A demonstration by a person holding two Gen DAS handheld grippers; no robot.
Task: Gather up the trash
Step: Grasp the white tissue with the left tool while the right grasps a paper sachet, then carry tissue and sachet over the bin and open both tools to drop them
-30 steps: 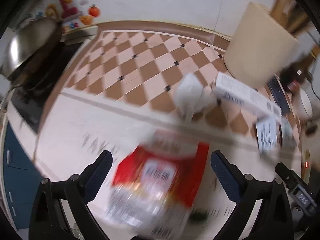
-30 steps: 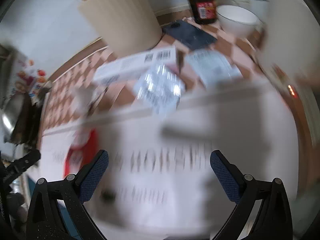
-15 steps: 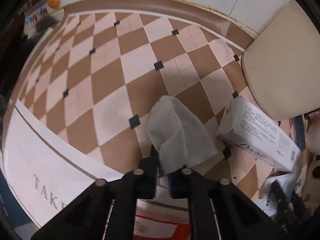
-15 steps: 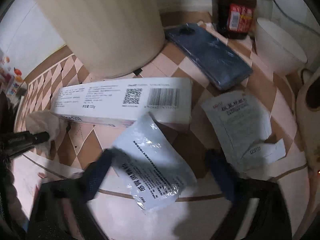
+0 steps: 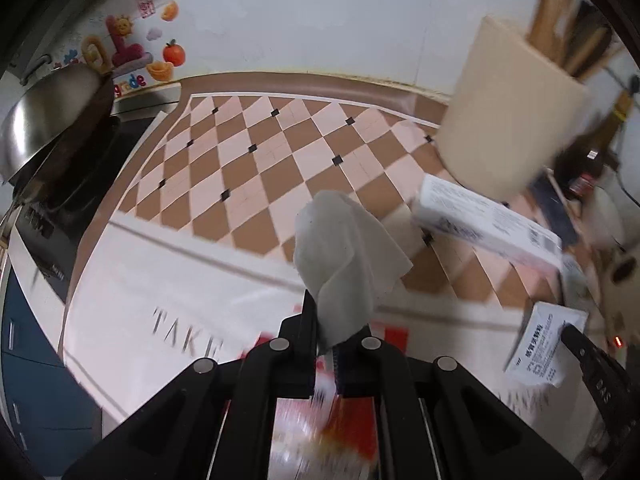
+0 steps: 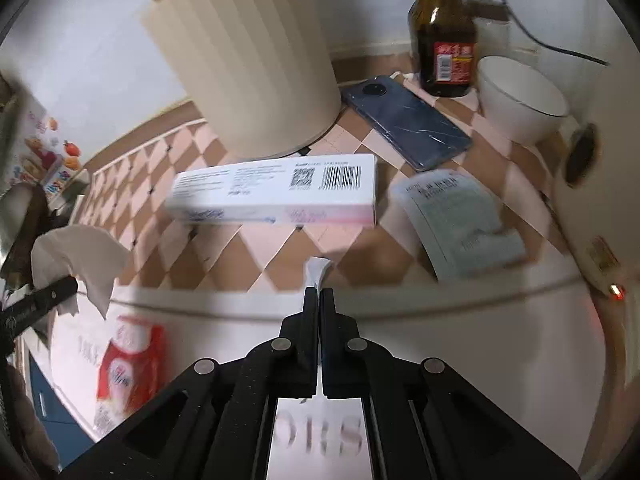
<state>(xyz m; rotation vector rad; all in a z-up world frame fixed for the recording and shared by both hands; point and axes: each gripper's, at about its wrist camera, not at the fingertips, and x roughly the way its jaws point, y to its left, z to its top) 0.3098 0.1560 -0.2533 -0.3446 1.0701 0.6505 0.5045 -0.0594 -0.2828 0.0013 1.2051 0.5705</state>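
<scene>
Below the left gripper (image 5: pixel 324 344), a blurred red packet (image 5: pixel 332 420), half hidden.

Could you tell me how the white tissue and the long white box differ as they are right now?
The white tissue is soft and crumpled; the long white box is rigid and straight-edged. The tissue is pinched in the left tool, clear of the checkered mat; the box lies flat on that mat, untouched. The tissue is plain; the box carries a barcode and print. Both are white.
</scene>
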